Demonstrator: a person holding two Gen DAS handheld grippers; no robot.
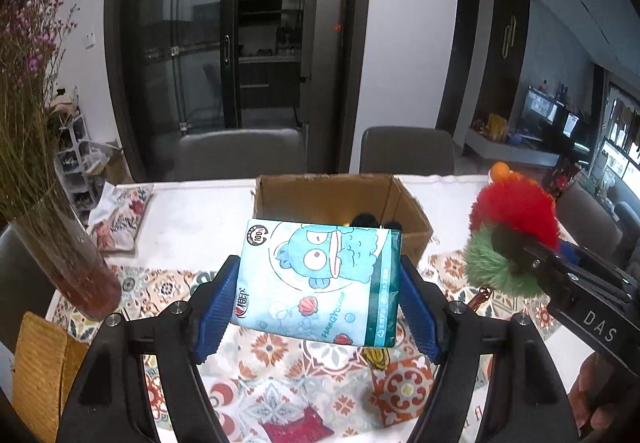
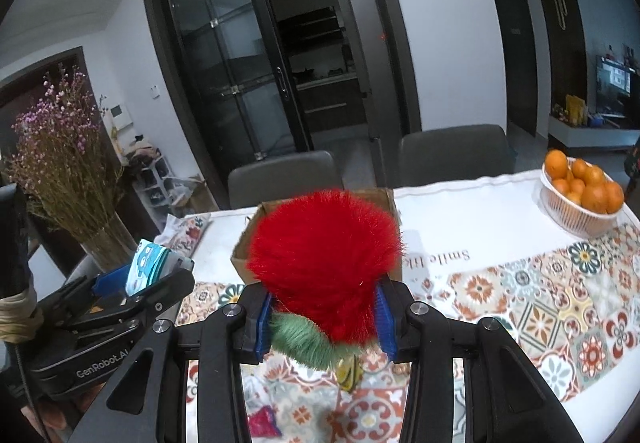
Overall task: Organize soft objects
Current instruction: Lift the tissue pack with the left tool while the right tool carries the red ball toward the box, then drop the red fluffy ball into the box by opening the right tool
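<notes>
My left gripper (image 1: 320,295) is shut on a blue cartoon tissue pack (image 1: 320,279) and holds it above the table, just in front of an open cardboard box (image 1: 404,211). Dark soft things lie inside the box. My right gripper (image 2: 324,307) is shut on a fluffy red and green plush toy (image 2: 324,251), held above the table before the same box (image 2: 240,251). The plush (image 1: 512,239) and the right gripper also show at the right of the left wrist view. The tissue pack (image 2: 150,263) in the left gripper shows at the left of the right wrist view.
A patterned cloth (image 2: 520,307) covers the table. A glass vase of dried flowers (image 1: 68,259) stands at the left. A white basket of oranges (image 2: 580,199) stands at the far right. A small printed pillow (image 1: 120,219) lies far left. Two grey chairs (image 1: 404,147) stand behind the table.
</notes>
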